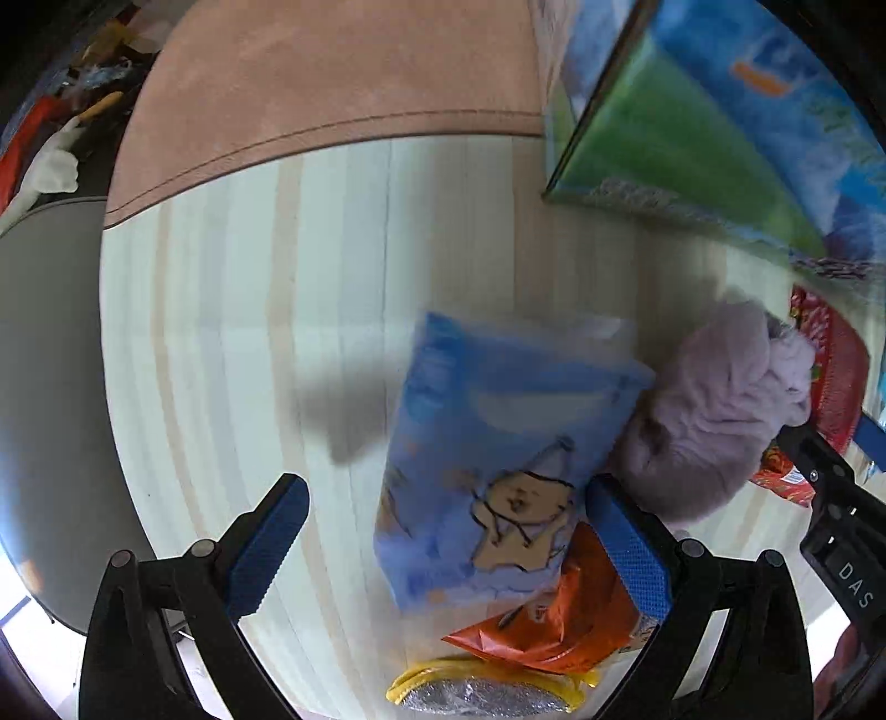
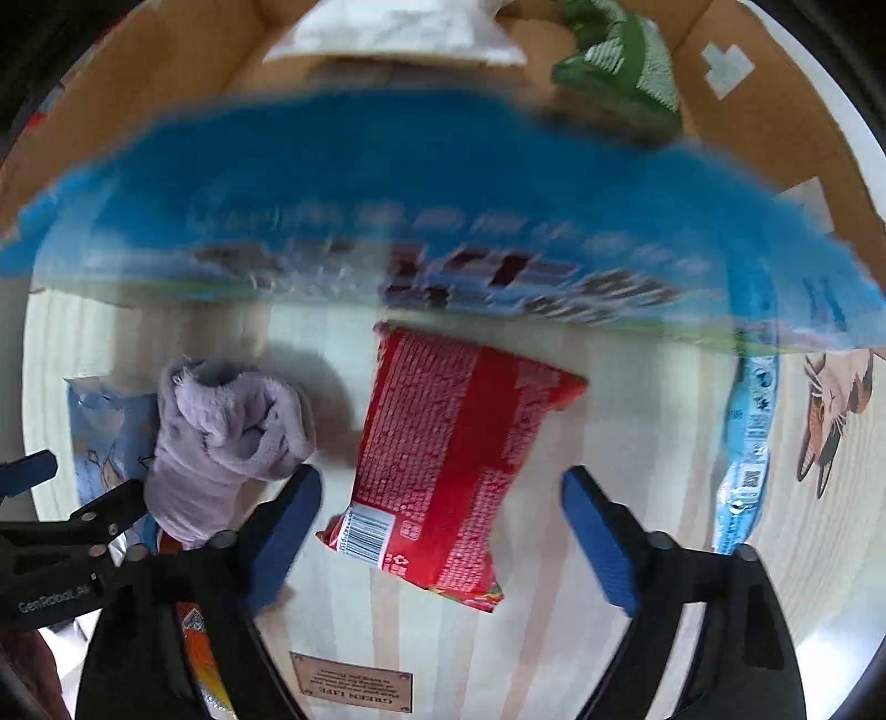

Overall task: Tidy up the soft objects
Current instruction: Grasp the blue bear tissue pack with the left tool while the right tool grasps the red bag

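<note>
Both grippers low over the pale striped table point(image 1: 221, 343), both sets of jaws spread wide, nothing held. Left gripper point(image 1: 443, 548) straddled the blue cartoon packet point(image 1: 498, 454), right pad nudged against its edge, left pad well clear. Blurred, that packet, so mid-motion or mid-swing, hard to call. Lilac plush cloth point(image 1: 720, 410) bunched just beside it, touching; orange wrapper point(image 1: 554, 615) tucked under the packet's near end, with a yellow-rimmed silvery thing point(image 1: 487, 692) below.

Right gripper point(image 2: 443, 531) framed the red snack bag point(image 2: 448, 459), lying flat, barcode end nearest, between the pads but untouched. Beyond it the blue printed box wall point(image 2: 387, 194), open cardboard inside, a white pouch point(image 2: 398, 27) and green item point(image 2: 620, 55) already in there. Long light-blue sachet point(image 2: 747, 443) off to the right.

Best done, probably: centred on the bag's narrow middle, closed gently on crinkly film, lifted clear of the box wall before release. Risk judged: slippery bag sliding out, or the plush snagged along.
</note>
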Demonstrator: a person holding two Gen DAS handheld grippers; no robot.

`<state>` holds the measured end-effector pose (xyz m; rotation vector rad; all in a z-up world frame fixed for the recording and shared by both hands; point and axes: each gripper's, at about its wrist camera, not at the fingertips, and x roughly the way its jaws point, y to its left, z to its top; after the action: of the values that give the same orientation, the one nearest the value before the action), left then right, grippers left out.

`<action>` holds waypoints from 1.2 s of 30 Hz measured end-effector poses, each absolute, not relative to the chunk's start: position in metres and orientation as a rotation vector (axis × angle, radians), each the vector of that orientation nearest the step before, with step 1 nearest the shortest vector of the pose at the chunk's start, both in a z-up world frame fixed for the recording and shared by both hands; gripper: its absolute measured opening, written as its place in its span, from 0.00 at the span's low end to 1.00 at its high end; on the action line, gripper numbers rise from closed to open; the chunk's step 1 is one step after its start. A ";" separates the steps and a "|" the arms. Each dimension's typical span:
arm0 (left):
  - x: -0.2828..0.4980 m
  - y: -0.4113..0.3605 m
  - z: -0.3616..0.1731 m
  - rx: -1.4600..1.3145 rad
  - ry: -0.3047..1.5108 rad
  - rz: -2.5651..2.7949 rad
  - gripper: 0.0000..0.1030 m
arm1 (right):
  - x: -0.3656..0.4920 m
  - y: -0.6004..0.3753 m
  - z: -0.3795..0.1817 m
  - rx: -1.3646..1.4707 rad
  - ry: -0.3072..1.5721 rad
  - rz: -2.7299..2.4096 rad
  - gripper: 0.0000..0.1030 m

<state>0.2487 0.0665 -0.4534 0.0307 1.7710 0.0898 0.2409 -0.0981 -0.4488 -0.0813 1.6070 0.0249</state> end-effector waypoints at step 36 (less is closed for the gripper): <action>0.222 0.087 -0.443 -0.116 1.686 0.064 0.43 | 0.210 -0.102 -0.463 -0.030 1.705 0.106 0.49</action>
<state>0.2219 0.0867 -0.4434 -0.1155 1.6856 0.0639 0.2104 -0.1017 -0.4627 -0.0301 1.7046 0.1056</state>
